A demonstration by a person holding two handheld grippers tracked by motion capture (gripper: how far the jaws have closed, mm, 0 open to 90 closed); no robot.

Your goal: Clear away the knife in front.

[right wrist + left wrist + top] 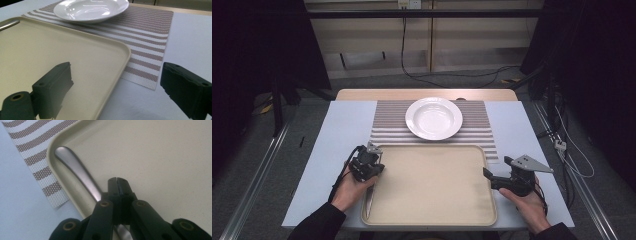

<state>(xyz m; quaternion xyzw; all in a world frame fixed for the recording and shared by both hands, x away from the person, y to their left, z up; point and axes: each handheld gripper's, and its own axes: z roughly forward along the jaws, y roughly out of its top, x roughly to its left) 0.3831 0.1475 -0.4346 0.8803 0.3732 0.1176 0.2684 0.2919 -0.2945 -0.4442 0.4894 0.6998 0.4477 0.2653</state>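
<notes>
A metal utensil handle (75, 167) lies along the left inner edge of the beige tray (432, 190), running under my left gripper (117, 180). That gripper's jaws are shut, tips pressed together just above the tray floor, beside the handle and with nothing between them. In the high view the left gripper (371, 169) sits over the tray's near-left corner, the utensil (368, 200) trailing toward me. My right gripper (496, 169) is open at the tray's right edge. In its own view the right gripper (120, 92) straddles the tray rim (126, 53).
A white plate (434, 118) sits on a striped placemat (387, 125) beyond the tray. The placemat (150, 37) reaches under the tray's far edge. Pale blue table (342, 130) lies on both sides. Cables trail on the floor past the table.
</notes>
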